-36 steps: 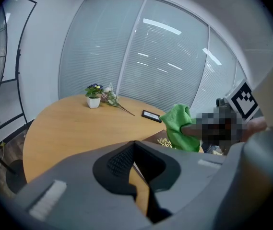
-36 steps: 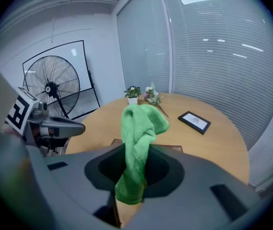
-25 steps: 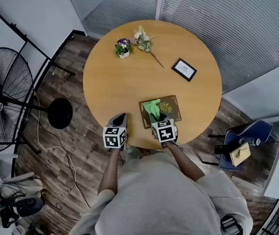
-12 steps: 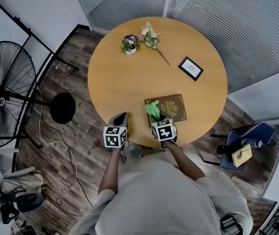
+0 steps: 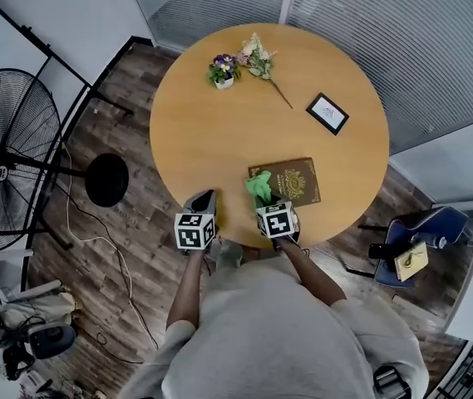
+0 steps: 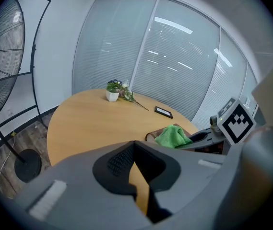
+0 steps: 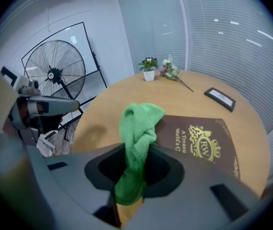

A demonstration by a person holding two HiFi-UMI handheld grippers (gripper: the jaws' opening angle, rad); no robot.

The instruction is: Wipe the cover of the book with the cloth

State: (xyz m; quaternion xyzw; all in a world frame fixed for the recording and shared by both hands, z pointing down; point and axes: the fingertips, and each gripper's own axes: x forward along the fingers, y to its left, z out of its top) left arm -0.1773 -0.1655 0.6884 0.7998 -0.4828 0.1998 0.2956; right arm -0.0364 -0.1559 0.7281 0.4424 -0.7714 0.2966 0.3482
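My right gripper pinches cloth at book edge; wiping stroke, I judge. Next: sweep across cover. Left gripper pressed together, empty.

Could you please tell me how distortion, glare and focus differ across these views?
Head view: evenly lit and sharp. Left gripper view: strong fisheye, dark corners, light streaks on the glass wall, left gripper's tongs slightly soft. Right gripper view: same fisheye; cloth and book crisp.

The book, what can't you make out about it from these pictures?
- Title: in the right gripper view the cloth covers part of the gold print on the book; in the head view it is too small.
- Near edge: hidden behind the right gripper.
- Left gripper view: the cloth hides most of the cover.
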